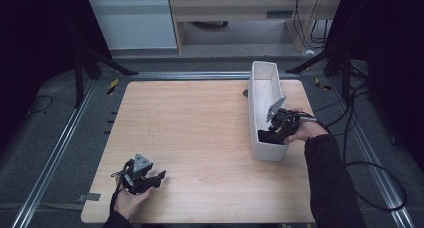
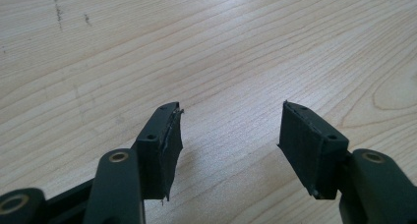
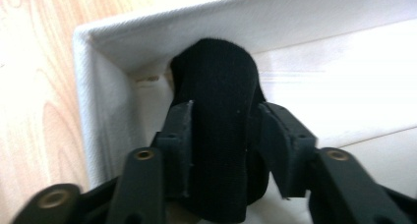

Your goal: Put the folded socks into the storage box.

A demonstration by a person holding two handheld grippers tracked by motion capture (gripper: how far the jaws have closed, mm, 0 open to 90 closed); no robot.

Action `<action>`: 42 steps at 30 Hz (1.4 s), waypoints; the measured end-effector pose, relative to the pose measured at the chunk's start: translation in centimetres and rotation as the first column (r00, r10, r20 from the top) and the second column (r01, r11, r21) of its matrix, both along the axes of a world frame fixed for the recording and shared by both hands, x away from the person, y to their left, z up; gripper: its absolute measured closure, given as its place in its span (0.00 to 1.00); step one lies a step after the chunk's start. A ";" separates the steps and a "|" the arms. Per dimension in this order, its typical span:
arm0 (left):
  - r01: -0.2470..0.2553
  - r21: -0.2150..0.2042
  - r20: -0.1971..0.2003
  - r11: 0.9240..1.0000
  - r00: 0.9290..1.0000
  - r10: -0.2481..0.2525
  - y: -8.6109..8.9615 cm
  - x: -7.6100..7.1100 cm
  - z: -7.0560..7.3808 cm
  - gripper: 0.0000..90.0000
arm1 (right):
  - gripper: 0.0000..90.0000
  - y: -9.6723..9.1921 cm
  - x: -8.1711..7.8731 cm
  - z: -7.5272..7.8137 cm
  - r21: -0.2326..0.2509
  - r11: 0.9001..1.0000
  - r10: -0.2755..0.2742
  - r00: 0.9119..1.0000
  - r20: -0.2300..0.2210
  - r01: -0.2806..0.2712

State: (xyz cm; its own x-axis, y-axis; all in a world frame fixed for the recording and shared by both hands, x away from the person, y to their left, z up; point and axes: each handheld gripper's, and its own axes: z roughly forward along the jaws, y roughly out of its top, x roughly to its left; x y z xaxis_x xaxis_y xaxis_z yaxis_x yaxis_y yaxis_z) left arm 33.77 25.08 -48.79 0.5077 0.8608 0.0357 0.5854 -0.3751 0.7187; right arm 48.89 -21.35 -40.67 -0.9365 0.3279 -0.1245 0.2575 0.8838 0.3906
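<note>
Wooden table (image 1: 200, 138) with white bin (image 1: 262, 113)

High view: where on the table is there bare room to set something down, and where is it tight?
The table is bare wood from the left gripper across to the white bin, and along the near edge. It is crowded at the bin's near end, where the right gripper and a black cloth sit.

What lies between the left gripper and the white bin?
Bare wooden table in the high view; nothing sits between the left gripper and the white bin.
</note>
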 end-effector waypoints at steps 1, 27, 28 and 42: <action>0.000 0.000 0.000 1.000 1.000 0.000 0.0 0.0 0.0 0.44 | 0.68 0.0 0.0 0.0 0.002 1.000 0.005 1.000 0.008 -0.005; -0.001 -0.003 0.006 1.000 1.000 0.001 0.0 -0.1 0.1 0.44 | 0.74 -0.5 -2.0 2.4 0.063 0.998 -0.021 0.996 0.084 0.016; -0.002 -0.005 0.007 1.000 1.000 0.002 0.0 -0.1 0.2 0.44 | 0.73 -0.6 -2.3 2.9 0.087 0.996 -0.040 0.993 0.109 0.030; -0.049 -0.048 0.043 0.998 0.998 0.051 1.8 0.0 1.3 0.44 | 0.44 -1.3 -8.7 5.9 0.513 0.760 -0.532 0.836 0.137 0.399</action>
